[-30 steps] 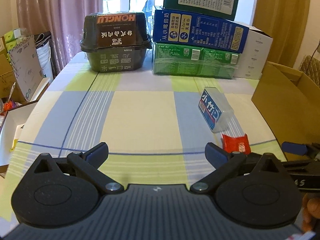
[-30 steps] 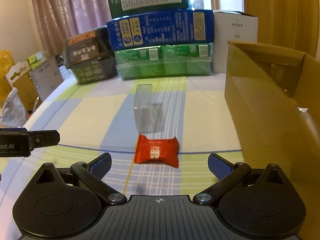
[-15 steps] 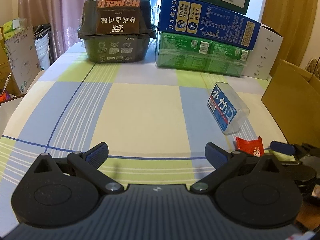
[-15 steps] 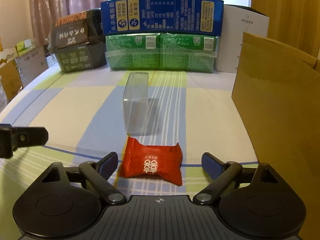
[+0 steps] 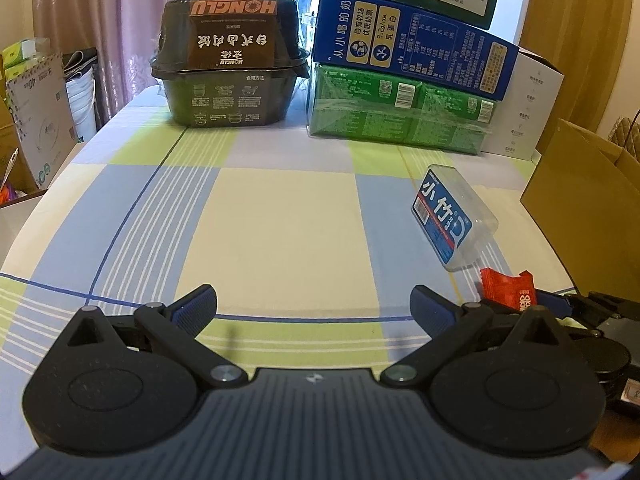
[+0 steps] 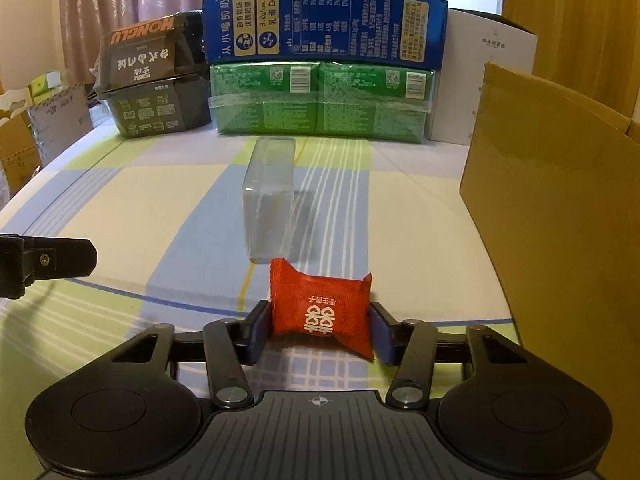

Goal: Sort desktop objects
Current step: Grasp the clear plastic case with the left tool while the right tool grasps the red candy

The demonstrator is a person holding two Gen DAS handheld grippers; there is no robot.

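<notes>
inspector: since half a second ago the right gripper has closed in; its fingers, then spread wide either side of the red candy, now press against both ends of the wrapper.

clerk: so it has the candy?

inspector: pinched between the two blue pads, yes. whether it is off the tablecloth i cannot tell. it sits near the front of the table, just in front of the clear plastic box, which lies lengthwise on a blue stripe.

clerk: and the other tool?

inspector: left gripper is spread wide, nothing between its fingers, over the checked cloth to the left of the candy. from its camera the candy shows past its right finger, with the right gripper clamped on it, and the plastic box shows a blue label on its side.

clerk: surroundings?

inspector: brown cardboard box stands open at the right edge of the table, near the candy but apart from it. at the back, a black food container on the left; beside it a green package with a blue carton stacked on top, and a dark green carton above that. a white box stands to the right of the stack.
</notes>
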